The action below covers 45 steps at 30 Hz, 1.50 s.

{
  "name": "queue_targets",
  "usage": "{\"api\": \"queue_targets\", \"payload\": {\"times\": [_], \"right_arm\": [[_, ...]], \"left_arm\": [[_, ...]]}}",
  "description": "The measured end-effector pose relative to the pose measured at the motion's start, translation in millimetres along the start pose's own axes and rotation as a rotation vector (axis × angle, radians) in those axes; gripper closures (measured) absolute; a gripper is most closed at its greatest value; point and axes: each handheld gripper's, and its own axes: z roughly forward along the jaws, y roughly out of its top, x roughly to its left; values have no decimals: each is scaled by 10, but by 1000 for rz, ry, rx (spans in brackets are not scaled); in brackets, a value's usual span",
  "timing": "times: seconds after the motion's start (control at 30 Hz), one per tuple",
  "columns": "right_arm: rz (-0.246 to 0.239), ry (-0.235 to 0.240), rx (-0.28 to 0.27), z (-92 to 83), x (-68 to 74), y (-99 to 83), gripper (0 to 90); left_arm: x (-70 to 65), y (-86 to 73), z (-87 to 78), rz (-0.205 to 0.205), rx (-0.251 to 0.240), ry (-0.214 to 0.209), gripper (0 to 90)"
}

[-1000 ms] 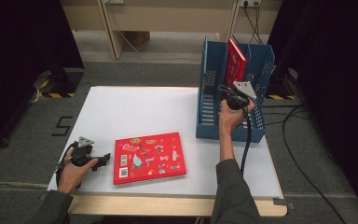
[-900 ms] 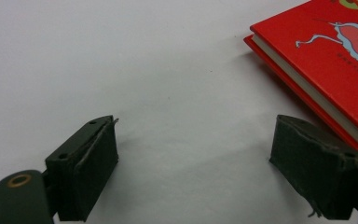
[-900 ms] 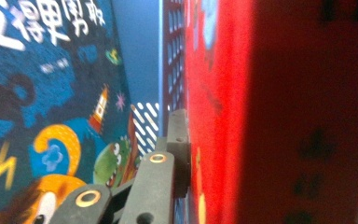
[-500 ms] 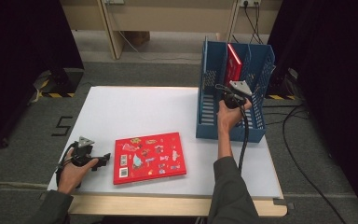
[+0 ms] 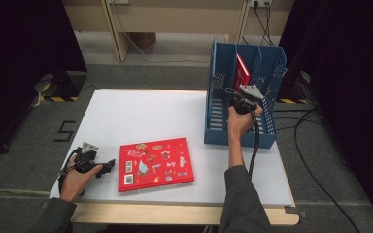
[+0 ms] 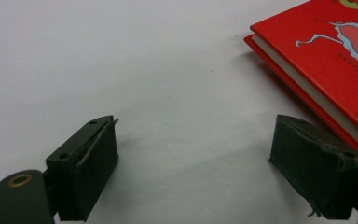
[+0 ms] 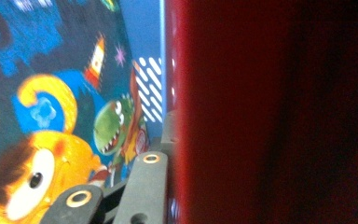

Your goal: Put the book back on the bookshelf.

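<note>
A red book point(image 5: 242, 73) stands upright in the blue slotted rack point(image 5: 218, 121) at the table's back right. My right gripper point(image 5: 237, 97) reaches into the rack from the front. In the right gripper view its one visible finger point(image 7: 144, 186) lies against the red cover point(image 7: 270, 112), which sits between the jaws and hides the other finger. These jaws have just been opening a little. A second red book point(image 5: 154, 162) with stickers lies flat near the front edge. My left gripper point(image 5: 108, 165) rests on the table just left of it, open point(image 6: 193, 172) with nothing between its pads.
A cartoon picture-book cover point(image 7: 51, 116) stands close beside the red book inside the rack. The white table point(image 5: 150, 111) stretches bare between the rack and the flat book. Cables trail on the floor at the right point(image 5: 315, 126).
The red book has sunk lower into the rack, and the right hand has moved slightly with it. The left gripper and the flat book have not moved.
</note>
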Motion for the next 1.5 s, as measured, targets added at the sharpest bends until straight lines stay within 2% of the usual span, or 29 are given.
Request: {"api": "queue_targets", "payload": {"times": [0.07,0.1,0.17,0.37,0.57,0.63,0.8,0.83,0.97,1.0,1.1,1.17,1.2,1.33,1.5], "right_arm": [[-4,5,5,-18,3,31,755],[-12,19,26,-41,8,65,750],[-6,24,29,-57,14,56,738],[-25,52,39,-151,31,41,686],[-26,120,50,-302,17,-23,622],[-31,127,51,-326,11,-33,623],[-54,182,57,-499,-29,-52,603],[-64,191,72,-532,-34,-55,594],[-71,213,61,-621,-69,-73,615],[-100,218,74,-657,-67,-98,635],[-104,226,72,-661,-86,-131,650],[-73,234,64,-645,-104,-142,652],[-73,233,59,-628,-101,-142,652],[-78,212,62,-517,-51,-97,654],[-57,207,55,-391,-69,-62,658]], "left_arm": [[0,-1,0,-1,-1,0,135],[-1,0,0,0,0,1,135],[-1,0,0,0,0,1,135],[-2,-1,0,-1,-1,1,136],[-1,1,-5,0,5,-1,136],[-1,2,-5,0,6,0,136],[-3,1,-4,-2,4,1,136],[-1,2,-6,0,7,0,136],[-2,1,-6,-2,6,0,136],[-2,2,-7,0,7,1,136],[-2,2,-6,-2,7,0,135],[-5,3,-3,-2,6,4,135],[-5,5,-3,-3,6,4,135],[-5,5,-2,-3,6,4,134],[-3,4,-2,-3,6,1,134]]}}
